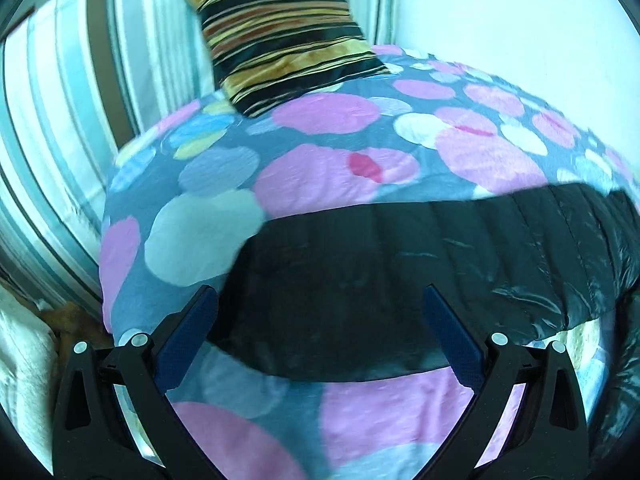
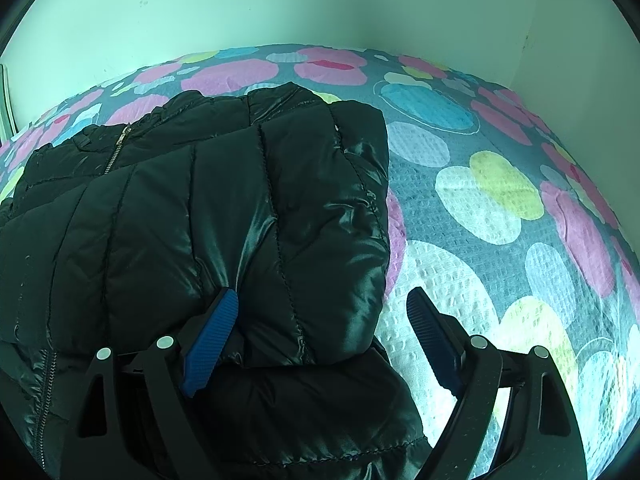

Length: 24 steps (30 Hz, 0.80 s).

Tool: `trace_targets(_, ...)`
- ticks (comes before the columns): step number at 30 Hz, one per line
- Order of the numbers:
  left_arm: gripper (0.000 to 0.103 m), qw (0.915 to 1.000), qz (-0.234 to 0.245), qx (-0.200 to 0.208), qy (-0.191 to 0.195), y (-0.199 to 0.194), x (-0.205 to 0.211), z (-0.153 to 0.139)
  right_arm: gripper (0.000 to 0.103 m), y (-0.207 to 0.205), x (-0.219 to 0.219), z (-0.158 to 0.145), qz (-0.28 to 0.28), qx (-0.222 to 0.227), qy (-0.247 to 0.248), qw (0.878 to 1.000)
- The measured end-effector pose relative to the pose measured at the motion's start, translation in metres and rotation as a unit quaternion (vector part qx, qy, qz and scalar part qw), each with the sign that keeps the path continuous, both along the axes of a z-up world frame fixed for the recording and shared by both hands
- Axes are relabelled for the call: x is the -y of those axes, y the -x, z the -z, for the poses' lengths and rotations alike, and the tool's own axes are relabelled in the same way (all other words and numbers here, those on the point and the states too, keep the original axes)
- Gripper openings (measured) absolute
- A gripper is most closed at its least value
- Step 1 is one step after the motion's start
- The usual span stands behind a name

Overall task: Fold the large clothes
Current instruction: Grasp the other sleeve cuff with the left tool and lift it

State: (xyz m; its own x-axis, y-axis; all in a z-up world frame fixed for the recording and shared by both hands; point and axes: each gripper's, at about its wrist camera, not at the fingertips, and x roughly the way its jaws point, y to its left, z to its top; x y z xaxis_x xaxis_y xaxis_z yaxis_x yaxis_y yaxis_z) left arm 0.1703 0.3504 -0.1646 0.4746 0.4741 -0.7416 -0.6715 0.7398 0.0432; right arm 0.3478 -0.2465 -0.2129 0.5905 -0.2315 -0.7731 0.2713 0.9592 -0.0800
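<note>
- A pale plain wall backs a bed whose waffle-textured bedspread bears pink, blue, yellow and white circles.
- A velvety striped cushion in black and gold leans at the bed's far edge, beside striped curtains.
- No writing or label is readable.
- The black quilted puffer jacket, glossy, with a metal zipper, lies folded on the bedspread.
- Left gripper: jaws apart, above the jacket.
- Right gripper: jaws wide, straddling the jacket's edge, not pressing.

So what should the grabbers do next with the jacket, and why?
Probably close the right gripper on the jacket's folded edge and pull it flatter. Its jaws stand open around that puffy fold, holding nothing, and the left gripper hangs open over the jacket too.
</note>
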Motion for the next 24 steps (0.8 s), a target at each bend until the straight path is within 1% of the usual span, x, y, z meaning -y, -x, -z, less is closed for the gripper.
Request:
trace_targets(1,0.101,0.9995,-0.003,0.013,0.027,0.010,-0.012,0.000,0.085,0.000,0.000,0.000,0.000,0.000,0.001,1.000)
trace_targets(2,0.100,0.9987,-0.004,0.021,0.046,0.016,-0.020,0.001,0.085,0.000,0.000,0.000,0.001,0.001,0.001,1.000)
trace_targets(4,0.089,0.9960,0.003,0.031,0.083,0.025,-0.035,0.006,0.085,0.001,-0.001,0.000,0.001,0.001,0.003,1.000)
trace_targets(5,0.086,0.9946,0.011,0.034,0.098,0.026,-0.037,0.008,0.085,0.000,-0.001,0.000,0.001,0.001,0.004,1.000)
trace_targets(6,0.085,0.9919,0.022,0.039,0.119,0.024,-0.039,0.011,0.085,0.001,-0.001,0.000,0.002,0.001,0.004,1.000)
trace_targets(7,0.085,0.9873,0.036,0.045,0.148,0.023,-0.043,0.016,0.085,0.001,-0.002,0.000,0.002,0.002,0.005,1.000)
trace_targets(9,0.085,0.9838,0.042,0.053,0.166,0.019,-0.047,0.022,0.085,0.001,-0.002,0.000,0.002,0.002,0.006,1.000)
trace_targets(12,0.084,0.9824,0.047,0.059,0.171,0.012,-0.050,0.027,0.085,0.001,-0.002,0.000,0.003,0.002,0.006,1.000)
trace_targets(14,0.079,0.9823,0.038,0.062,0.173,0.008,-0.052,0.027,0.085,0.001,-0.002,0.000,0.003,0.002,0.007,1.000)
trace_targets(16,0.063,0.9815,0.036,0.068,0.176,0.007,-0.054,0.025,0.085,0.001,-0.002,0.000,0.003,0.002,0.007,1.000)
trace_targets(18,0.054,0.9811,0.031,0.070,0.177,0.008,-0.056,0.026,0.085,0.001,-0.002,0.000,0.003,0.002,0.007,1.000)
trace_targets(19,0.044,0.9817,0.032,0.072,0.174,0.008,-0.056,0.026,0.085,0.001,-0.002,0.000,0.003,0.003,0.007,1.000)
trace_targets(20,0.040,0.9828,0.033,0.069,0.169,0.007,-0.056,0.026,0.085,0.001,-0.002,0.000,0.003,0.003,0.008,1.000)
trace_targets(21,0.031,0.9839,0.036,0.066,0.162,0.007,-0.055,0.025,0.085,0.002,-0.002,-0.001,0.003,0.003,0.008,1.000)
trace_targets(22,0.015,0.9826,0.050,0.071,0.164,0.008,-0.054,0.023,0.085,0.002,-0.002,-0.001,0.003,0.003,0.007,1.000)
trace_targets(23,0.012,0.9800,0.060,0.077,0.174,0.008,-0.053,0.022,0.085,0.002,-0.002,-0.001,0.003,0.003,0.007,1.000)
trace_targets(24,0.012,0.9800,0.061,0.076,0.174,0.006,-0.053,0.021,0.085,0.002,-0.002,0.000,0.003,0.003,0.007,1.000)
